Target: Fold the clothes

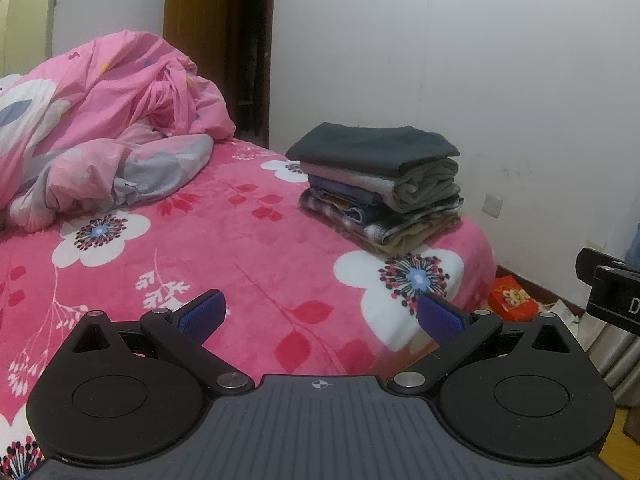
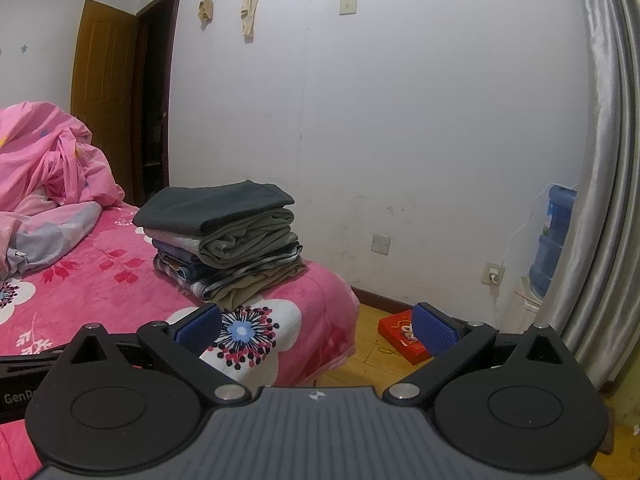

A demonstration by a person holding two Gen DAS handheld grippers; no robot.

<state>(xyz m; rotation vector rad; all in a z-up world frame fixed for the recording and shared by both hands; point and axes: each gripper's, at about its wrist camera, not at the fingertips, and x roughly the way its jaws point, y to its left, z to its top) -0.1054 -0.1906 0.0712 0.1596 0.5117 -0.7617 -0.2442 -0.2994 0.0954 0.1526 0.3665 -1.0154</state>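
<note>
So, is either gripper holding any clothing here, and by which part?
Nothing is held. The left gripper and right gripper are both open and empty, apart from the stack of folded clothes on the bed.

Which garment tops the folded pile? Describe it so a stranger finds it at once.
Start at the bed with the pink flowered blanket, then find the stack of folded clothes at its corner near the white wall. The top piece is a dark charcoal garment, plain and flat, unlike the olive, blue and plaid layers beneath.
</note>
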